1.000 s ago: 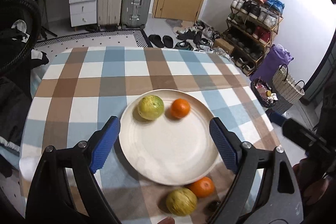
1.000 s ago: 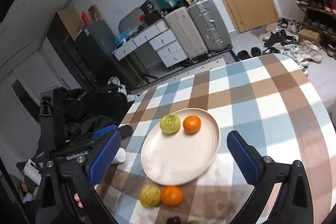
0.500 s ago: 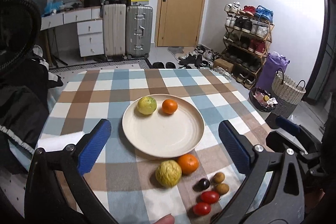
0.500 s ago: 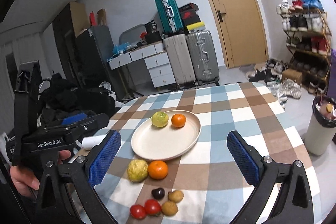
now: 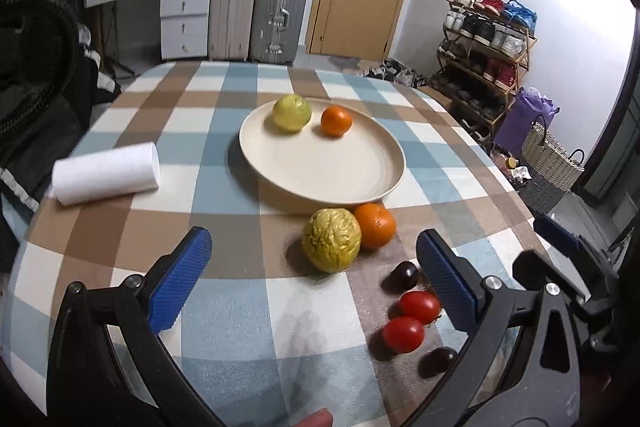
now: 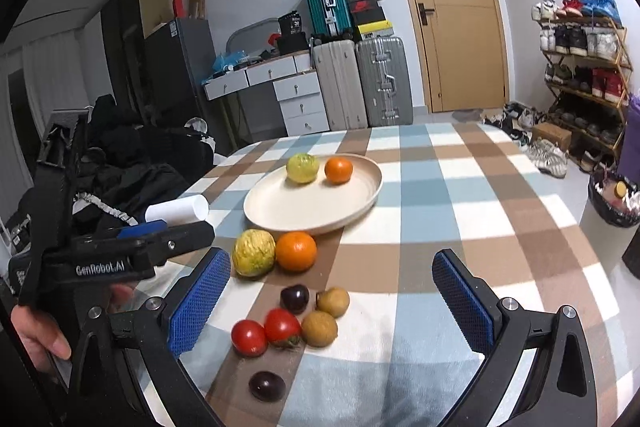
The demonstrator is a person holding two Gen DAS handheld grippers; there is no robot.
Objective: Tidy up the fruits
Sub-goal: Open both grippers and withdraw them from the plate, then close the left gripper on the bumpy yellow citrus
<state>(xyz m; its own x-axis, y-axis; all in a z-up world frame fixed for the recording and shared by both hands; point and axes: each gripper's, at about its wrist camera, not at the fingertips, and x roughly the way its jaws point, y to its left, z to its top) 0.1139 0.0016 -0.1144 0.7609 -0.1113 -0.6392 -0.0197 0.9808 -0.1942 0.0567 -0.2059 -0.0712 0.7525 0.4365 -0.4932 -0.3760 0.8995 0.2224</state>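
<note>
Up close, wrinkled yellow fruit (image 5: 331, 245) touching smooth orange (image 5: 375, 225) (off plate (image 5: 320, 167)); both claws spread, empty

A white paper roll (image 5: 106, 173) lies on the checked bench (image 5: 224, 83). Behind stand suitcases (image 6: 362, 81), white drawers (image 6: 302, 99), a door (image 6: 452, 11) and a shoe rack (image 6: 582, 75).

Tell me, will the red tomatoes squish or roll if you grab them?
The tomatoes look round and glossy, so they would probably roll if nudged and might slip. They look thin-skinned, so a hard squeeze could likely bruise them.
</note>
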